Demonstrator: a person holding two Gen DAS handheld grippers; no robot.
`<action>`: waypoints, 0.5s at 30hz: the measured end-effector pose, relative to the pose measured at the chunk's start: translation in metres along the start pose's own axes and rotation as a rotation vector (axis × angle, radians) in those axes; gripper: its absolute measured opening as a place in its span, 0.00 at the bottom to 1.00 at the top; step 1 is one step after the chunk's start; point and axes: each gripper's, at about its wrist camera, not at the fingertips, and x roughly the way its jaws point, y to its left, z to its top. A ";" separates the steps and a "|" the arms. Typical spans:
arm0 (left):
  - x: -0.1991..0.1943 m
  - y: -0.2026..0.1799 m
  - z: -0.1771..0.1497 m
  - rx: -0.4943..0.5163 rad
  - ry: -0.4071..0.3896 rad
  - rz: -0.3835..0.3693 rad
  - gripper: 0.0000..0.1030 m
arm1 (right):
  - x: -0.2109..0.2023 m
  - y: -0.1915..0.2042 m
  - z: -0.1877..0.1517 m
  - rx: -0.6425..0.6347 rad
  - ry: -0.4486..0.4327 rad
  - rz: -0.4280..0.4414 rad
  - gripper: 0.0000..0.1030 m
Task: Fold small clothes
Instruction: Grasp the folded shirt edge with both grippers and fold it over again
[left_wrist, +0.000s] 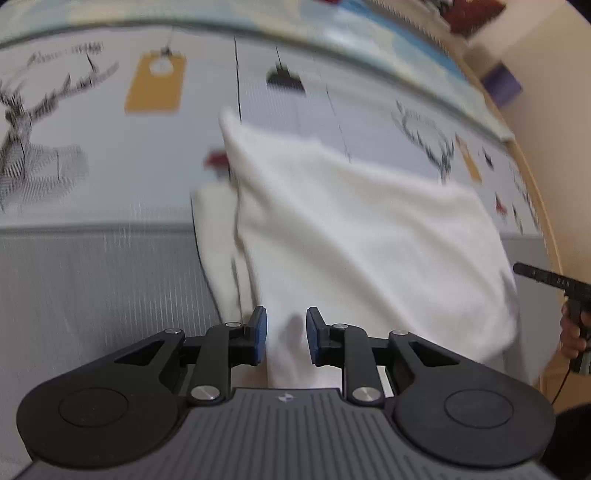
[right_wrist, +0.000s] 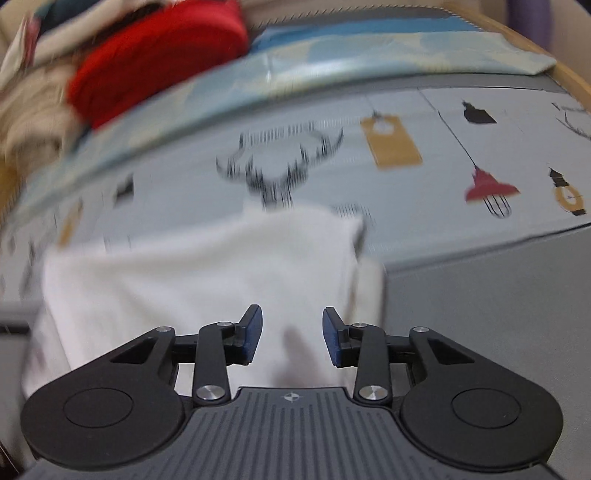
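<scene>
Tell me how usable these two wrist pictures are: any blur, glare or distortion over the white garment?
Left wrist view: white garment smeared by motion blur, bedsheet print streaked, left gripper sharp, fisheye bends the bed edge. Right wrist view: heavier blur on the red fabric, garment edges soft, right gripper crisp. No glare; a faint shadow between each gripper's pads.

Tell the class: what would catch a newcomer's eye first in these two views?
The white garment lies folded across the middle of the patterned bedsheet, reaching under both tools. The left tool and the right tool hang over its near edge with jaws apart, gripping nothing. A red cloth sits at the far left.
</scene>
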 end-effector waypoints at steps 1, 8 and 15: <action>0.001 0.000 -0.007 0.013 0.015 0.007 0.25 | -0.002 -0.002 -0.007 -0.004 0.017 -0.008 0.37; 0.013 -0.010 -0.041 0.101 0.092 0.066 0.06 | -0.008 -0.019 -0.054 0.054 0.156 -0.029 0.45; -0.028 -0.023 -0.044 0.102 0.041 0.059 0.04 | -0.021 -0.013 -0.073 0.018 0.186 -0.046 0.04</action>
